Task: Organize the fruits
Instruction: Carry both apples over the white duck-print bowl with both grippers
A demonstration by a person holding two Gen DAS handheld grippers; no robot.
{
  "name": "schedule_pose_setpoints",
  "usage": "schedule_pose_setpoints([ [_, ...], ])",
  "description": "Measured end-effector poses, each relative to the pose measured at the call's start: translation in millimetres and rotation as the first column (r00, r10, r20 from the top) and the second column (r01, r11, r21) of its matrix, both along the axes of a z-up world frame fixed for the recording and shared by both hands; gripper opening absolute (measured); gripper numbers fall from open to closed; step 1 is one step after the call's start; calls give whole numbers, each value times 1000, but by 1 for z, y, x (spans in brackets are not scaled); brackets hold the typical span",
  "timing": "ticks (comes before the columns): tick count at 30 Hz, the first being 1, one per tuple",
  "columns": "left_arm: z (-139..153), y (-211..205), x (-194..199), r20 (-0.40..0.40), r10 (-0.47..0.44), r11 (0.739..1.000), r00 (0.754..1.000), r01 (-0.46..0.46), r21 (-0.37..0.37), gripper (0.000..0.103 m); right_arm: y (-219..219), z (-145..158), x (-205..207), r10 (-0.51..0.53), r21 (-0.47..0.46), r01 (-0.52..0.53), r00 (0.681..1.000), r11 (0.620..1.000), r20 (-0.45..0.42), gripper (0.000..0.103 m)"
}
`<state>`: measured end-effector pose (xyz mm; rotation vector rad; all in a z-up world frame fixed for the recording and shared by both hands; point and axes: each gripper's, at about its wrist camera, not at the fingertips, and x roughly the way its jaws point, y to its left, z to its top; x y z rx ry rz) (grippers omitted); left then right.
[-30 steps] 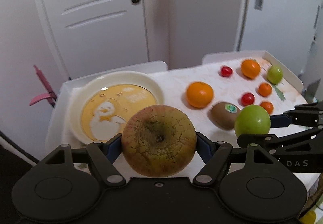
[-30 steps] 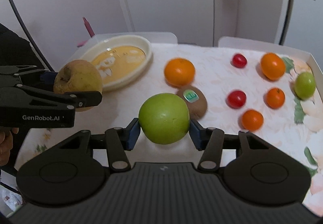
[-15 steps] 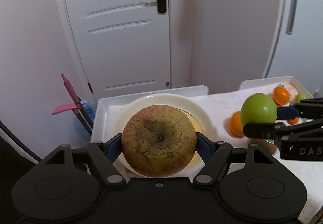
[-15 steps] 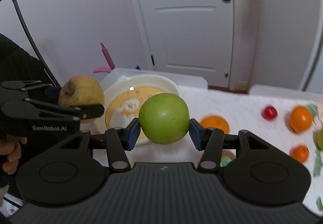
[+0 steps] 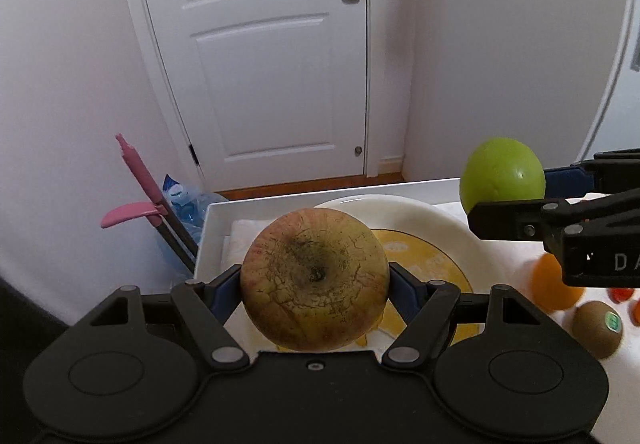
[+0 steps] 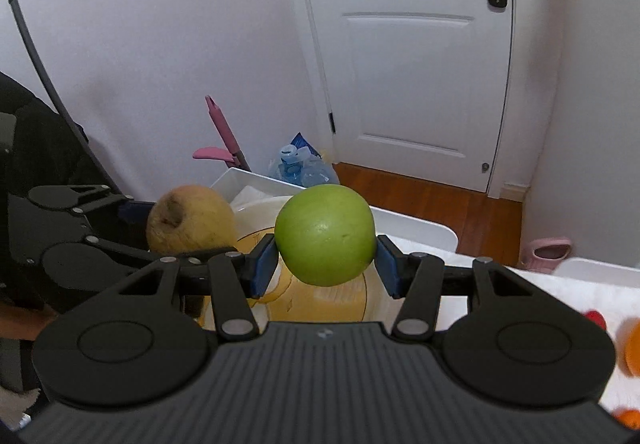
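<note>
Soft even light, fisheye-warped, blurred edges

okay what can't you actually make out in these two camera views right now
- Plate, picture on it: left wrist view, the brownish apple in the left gripper covers most; right wrist view, the green apple in the right gripper does.
- Orange: left wrist view, blurred, partly behind the right gripper.
- Red and orange fruits at the right edge, both views: cut off, blurred, kind unclear.
- Kiwi: blurred, sticker unreadable.

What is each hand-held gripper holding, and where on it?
Left hand-held gripper: russet apple, pinched at its sides. Right hand-held gripper: green apple, also by its sides.
</note>
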<state>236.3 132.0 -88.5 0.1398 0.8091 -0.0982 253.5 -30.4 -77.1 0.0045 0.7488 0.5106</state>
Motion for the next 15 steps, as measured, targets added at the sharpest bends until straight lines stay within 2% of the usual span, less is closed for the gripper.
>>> schedule_pose_setpoints([
  [8, -25, -14, 30, -26, -6, 998, 1000, 7, 55, 79, -4, -17, 16, 5, -22, -6, 999, 1000, -41, 67],
  [15, -31, -13, 39, -41, -4, 999, 999, 6, 51, 80, -6, -20, 25, 5, -30, -7, 998, 1000, -57, 67],
])
